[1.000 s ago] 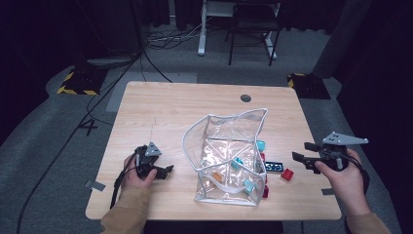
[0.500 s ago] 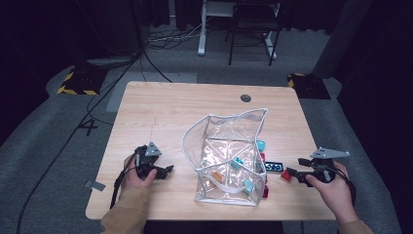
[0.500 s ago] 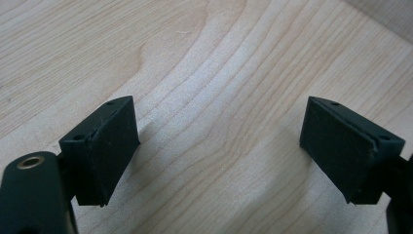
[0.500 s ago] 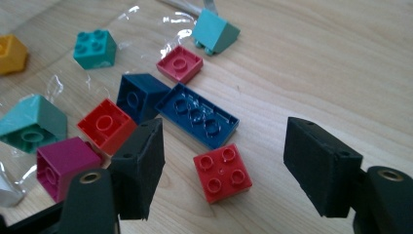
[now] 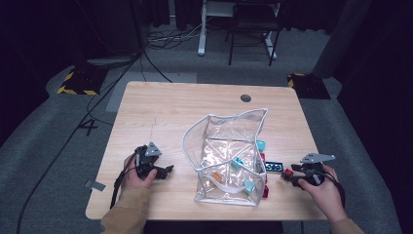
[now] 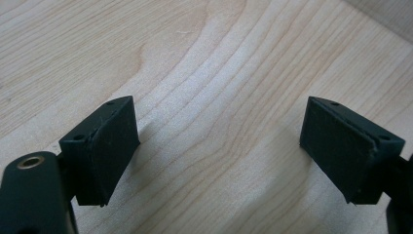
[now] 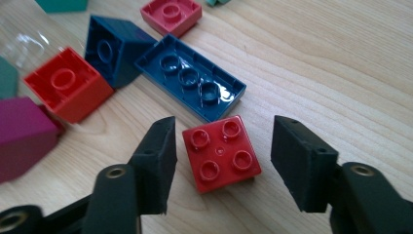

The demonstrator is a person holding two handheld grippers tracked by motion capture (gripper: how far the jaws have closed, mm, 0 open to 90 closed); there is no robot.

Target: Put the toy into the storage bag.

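Right gripper [image 7: 221,156], its open jaws just closing around a red four-stud brick [image 7: 221,152] on the worktop [image 7: 341,73], should square up before pinching; left gripper [image 6: 219,146] rests open.

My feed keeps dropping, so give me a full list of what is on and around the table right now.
clear plastic bag: one, transparent, table centre, bricks inside
red four-stud brick: one, red, between the right tongs' jaws, untouched
dark blue long brick: one, upside down, just beyond it
dark blue square brick: one, beside the long one
red hollow brick: one, by the bag
wooden table: one, light
chair: one, black, beyond the table
left tongs: open on bare wood
right tongs: jaws just been closing
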